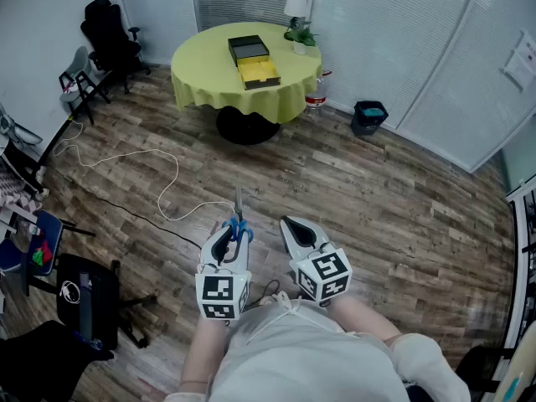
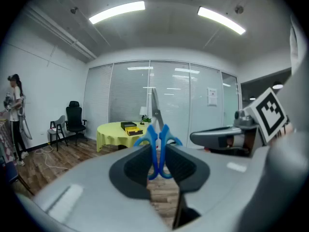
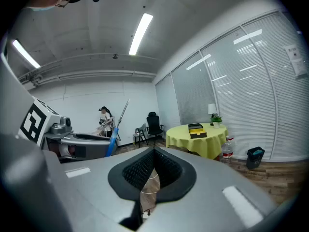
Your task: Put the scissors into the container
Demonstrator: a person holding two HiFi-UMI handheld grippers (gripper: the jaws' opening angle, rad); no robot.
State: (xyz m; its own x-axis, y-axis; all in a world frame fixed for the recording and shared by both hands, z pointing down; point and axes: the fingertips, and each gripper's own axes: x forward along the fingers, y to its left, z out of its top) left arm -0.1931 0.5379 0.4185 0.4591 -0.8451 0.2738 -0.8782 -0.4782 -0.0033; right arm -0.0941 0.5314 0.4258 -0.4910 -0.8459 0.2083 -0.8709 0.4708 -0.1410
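— Where are the scissors found?

— The scissors (image 2: 157, 137) are gripped by their blue handles between the jaws of the left gripper (image 2: 157, 151), with the closed blades pointed away from the person. They are held above the wooden floor (image 1: 377, 208), well apart from the desk (image 1: 205, 78).

— And the container?

— The container (image 1: 251, 59), a dark box with a yellow tray at its near side, is seen near the middle of the round desk, which is covered with a yellow cloth. A lamp (image 1: 295, 7) and a small plant (image 1: 303, 36) are set at the desk's far edge.

— How is the right gripper held?

— The right gripper (image 3: 153, 154) is held just beside the left one. Its jaws are closed together, and nothing is held between them.
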